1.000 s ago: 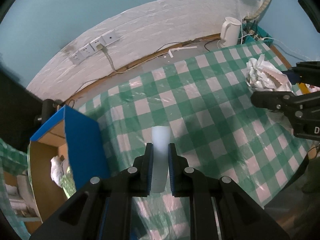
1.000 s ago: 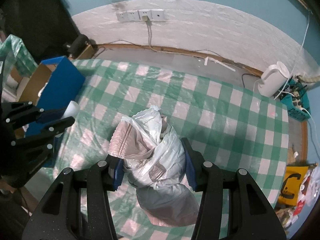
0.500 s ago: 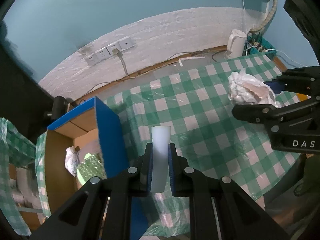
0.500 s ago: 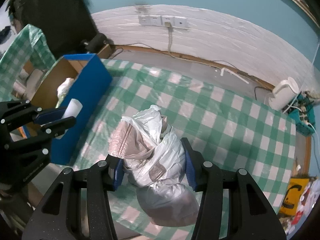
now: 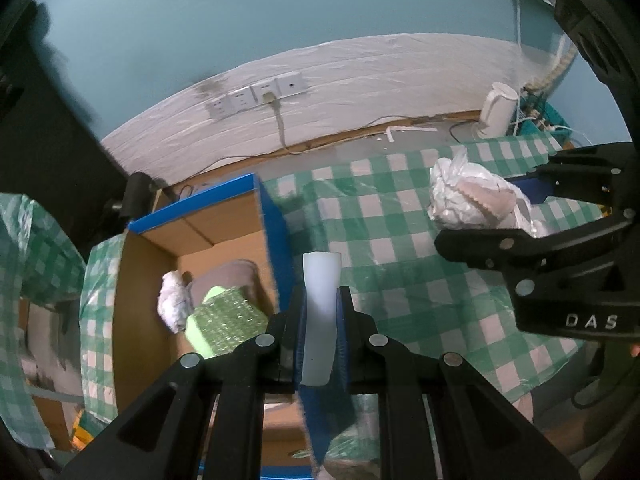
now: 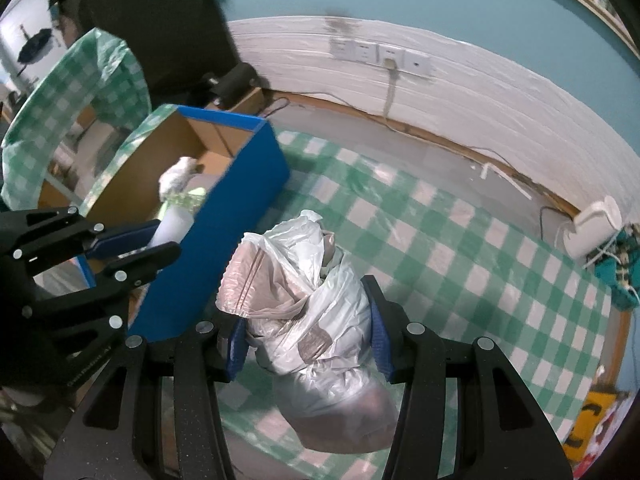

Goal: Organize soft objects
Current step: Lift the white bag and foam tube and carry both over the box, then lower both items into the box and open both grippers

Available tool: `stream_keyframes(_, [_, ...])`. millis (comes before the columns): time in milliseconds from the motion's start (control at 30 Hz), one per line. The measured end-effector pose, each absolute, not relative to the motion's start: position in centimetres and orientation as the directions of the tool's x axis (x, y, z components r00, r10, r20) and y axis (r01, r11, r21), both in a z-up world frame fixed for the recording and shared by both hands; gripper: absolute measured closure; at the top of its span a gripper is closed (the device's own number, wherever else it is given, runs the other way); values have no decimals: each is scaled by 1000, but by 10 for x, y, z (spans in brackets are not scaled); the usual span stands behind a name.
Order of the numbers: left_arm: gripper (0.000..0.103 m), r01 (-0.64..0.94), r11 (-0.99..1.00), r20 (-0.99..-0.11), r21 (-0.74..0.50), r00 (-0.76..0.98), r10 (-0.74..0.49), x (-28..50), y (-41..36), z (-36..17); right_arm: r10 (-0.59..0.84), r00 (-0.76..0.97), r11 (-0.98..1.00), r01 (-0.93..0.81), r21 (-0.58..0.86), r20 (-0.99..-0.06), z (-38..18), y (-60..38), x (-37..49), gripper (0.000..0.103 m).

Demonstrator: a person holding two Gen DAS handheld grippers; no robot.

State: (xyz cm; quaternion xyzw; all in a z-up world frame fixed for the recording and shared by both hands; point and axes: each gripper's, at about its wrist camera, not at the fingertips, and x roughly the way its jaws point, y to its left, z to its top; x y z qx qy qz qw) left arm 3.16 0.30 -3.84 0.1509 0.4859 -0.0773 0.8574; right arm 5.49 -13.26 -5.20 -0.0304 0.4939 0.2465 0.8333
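My left gripper point(image 5: 320, 312) is shut on a white foam roll point(image 5: 320, 300) and holds it above the blue right wall of an open cardboard box point(image 5: 272, 232). The box holds a white crumpled bag point(image 5: 172, 308), a green netted sponge point(image 5: 224, 320) and a grey roll. My right gripper point(image 6: 308, 328) is shut on a bundle of crumpled plastic bags point(image 6: 304, 304), held above the green checked tablecloth point(image 6: 460, 264) just right of the box point(image 6: 224, 208). The left gripper point(image 6: 136, 240) shows in the right wrist view; the right gripper point(image 5: 532, 216) shows in the left wrist view.
A white kettle point(image 5: 496, 108) stands by the wall at the far right with cables and a teal basket point(image 6: 616, 276). Wall sockets point(image 5: 256, 96) with a plugged cord are behind the table. A chair draped in checked cloth point(image 6: 76, 80) stands left of the box.
Both grippers moved left with their loads. The box has come further into view and its inside now shows. The foam roll now sits over the box's blue wall.
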Motion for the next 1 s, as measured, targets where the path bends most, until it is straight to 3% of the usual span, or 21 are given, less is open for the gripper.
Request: stream_keyframes(1000, [89,-22,988,-876,155,459,147,40,174,-58,437,290,786,-584,204,-852,-47,47,90,53])
